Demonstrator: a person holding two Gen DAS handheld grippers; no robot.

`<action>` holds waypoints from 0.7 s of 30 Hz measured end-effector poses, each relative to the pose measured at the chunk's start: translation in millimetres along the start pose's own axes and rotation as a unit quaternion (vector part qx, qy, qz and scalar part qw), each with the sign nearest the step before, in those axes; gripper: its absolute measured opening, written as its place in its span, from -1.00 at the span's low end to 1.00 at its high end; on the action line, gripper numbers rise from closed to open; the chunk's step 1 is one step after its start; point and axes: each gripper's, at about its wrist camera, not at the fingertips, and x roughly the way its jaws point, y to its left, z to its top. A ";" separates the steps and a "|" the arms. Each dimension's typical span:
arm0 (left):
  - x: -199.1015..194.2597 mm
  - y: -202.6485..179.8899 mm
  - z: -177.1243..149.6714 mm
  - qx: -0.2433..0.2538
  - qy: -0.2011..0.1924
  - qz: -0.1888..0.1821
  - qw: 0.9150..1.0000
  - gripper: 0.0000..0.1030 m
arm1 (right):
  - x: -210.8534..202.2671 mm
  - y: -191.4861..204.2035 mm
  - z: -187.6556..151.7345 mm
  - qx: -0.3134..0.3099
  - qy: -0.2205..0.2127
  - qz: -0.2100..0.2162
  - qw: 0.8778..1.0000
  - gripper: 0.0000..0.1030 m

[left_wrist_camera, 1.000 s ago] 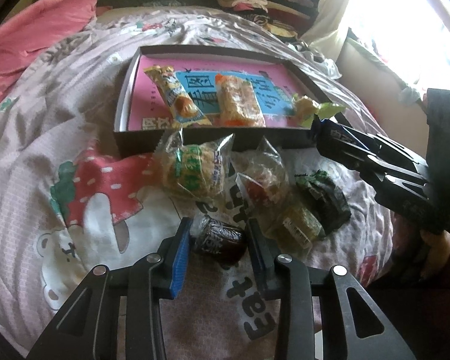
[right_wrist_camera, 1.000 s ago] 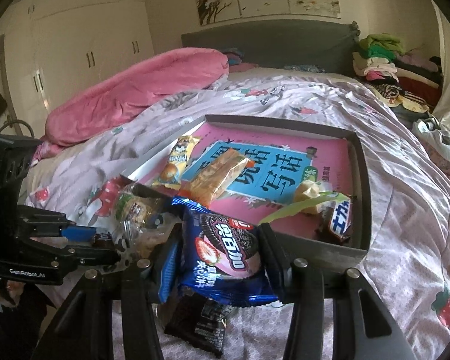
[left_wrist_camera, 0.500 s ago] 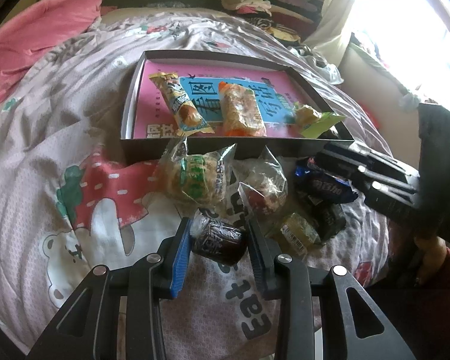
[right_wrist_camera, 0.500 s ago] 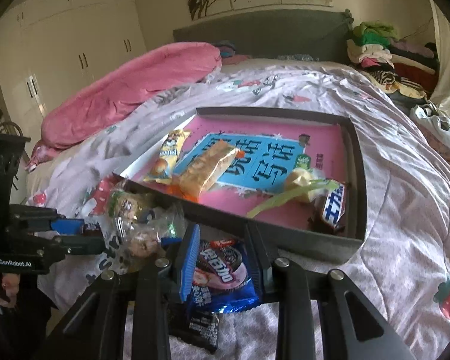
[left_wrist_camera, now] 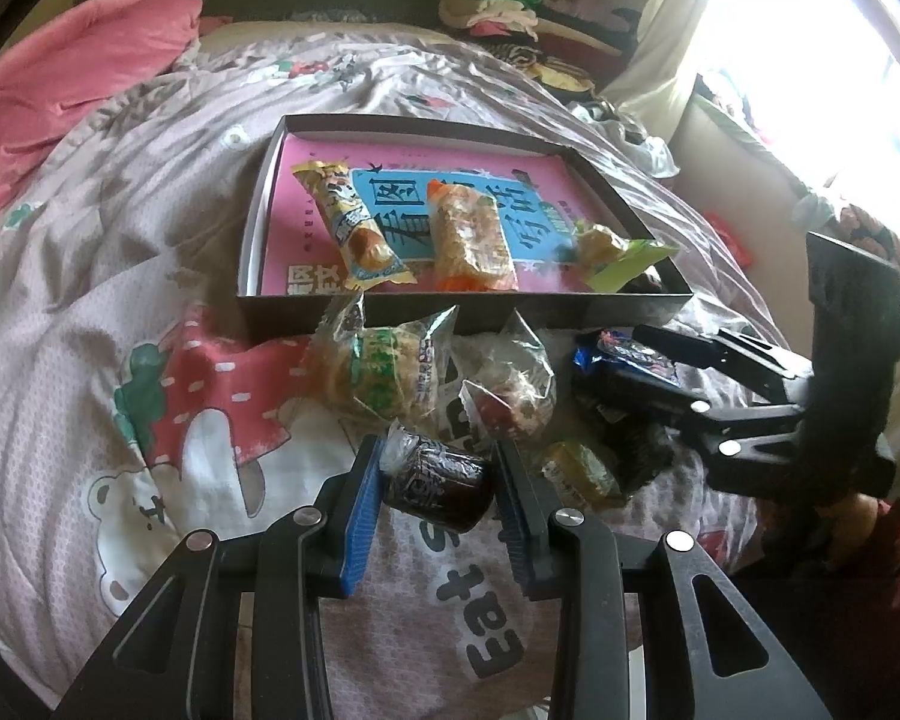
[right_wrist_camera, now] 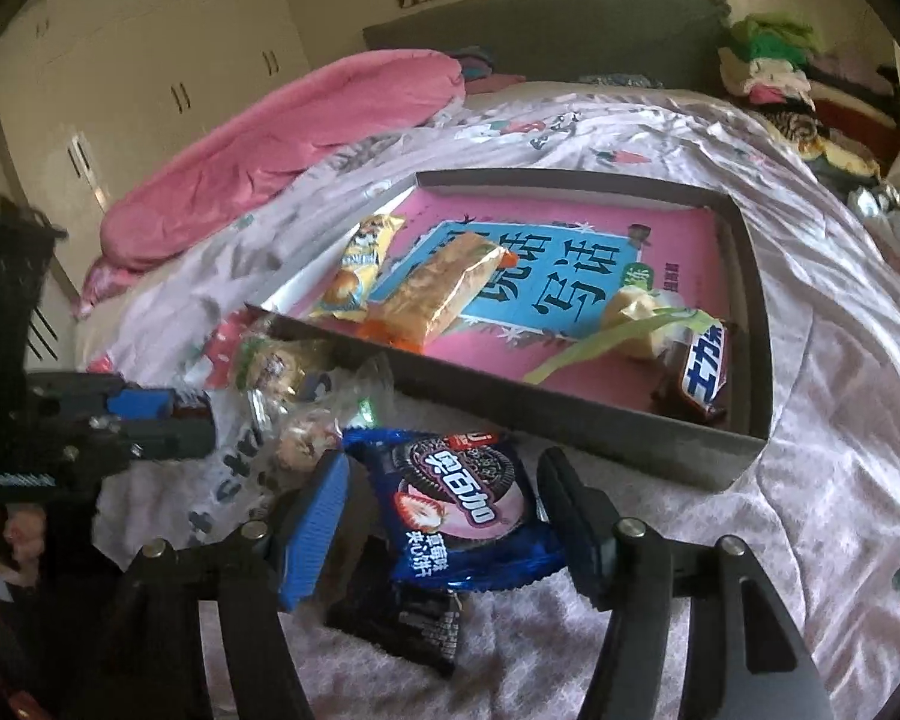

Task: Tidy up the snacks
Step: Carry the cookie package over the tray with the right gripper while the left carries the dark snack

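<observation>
Left gripper (left_wrist_camera: 438, 474) pinches a small dark wrapped snack (left_wrist_camera: 435, 480) between its pads, low over the bedspread (left_wrist_camera: 90, 312). Right gripper (right_wrist_camera: 444, 498) stands spread; its jaws have just been opening, and the blue cookie pack (right_wrist_camera: 459, 507) lies between them, clear of both pads. That pack rests partly on a dark wrapper (right_wrist_camera: 408, 624), just outside the near wall of the shallow box (right_wrist_camera: 570, 420).

Inside the box, on a pink book cover: a yellow packet (left_wrist_camera: 354, 228), an orange-ended bar (left_wrist_camera: 471, 237), a green-wrapped piece (left_wrist_camera: 615, 246), and a chocolate bar (right_wrist_camera: 699, 372) in the near right corner. Loose clear-wrapped snacks (left_wrist_camera: 384, 372) sit on the bedspread between the box and both grippers.

Surface is a bed with a printed pale cover; pink quilt (right_wrist_camera: 282, 138) at the far left, wardrobe doors (right_wrist_camera: 150, 72) behind it, folded clothes (right_wrist_camera: 774, 66) at the far right, bright window (left_wrist_camera: 840, 60) in the left wrist view.

Small wrappers under the right gripper in the left wrist view are too jumbled to tell apart. The hand on each gripper is mostly cut off.
</observation>
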 end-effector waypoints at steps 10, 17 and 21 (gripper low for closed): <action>-0.9 -3.5 -0.3 0.000 -0.001 -0.004 1.000 -0.28 | 7.4 -2.5 -1.0 -0.005 -0.002 0.001 1.000 -0.05; -7.9 -3.1 3.4 -0.004 -0.011 -0.004 1.000 -0.28 | -18.9 -4.6 5.3 0.015 -0.057 0.038 0.997 -0.05; -11.3 -5.9 7.3 -0.002 -0.018 -0.005 1.000 -0.28 | -27.3 -8.6 10.6 0.026 -0.079 0.033 0.996 -0.05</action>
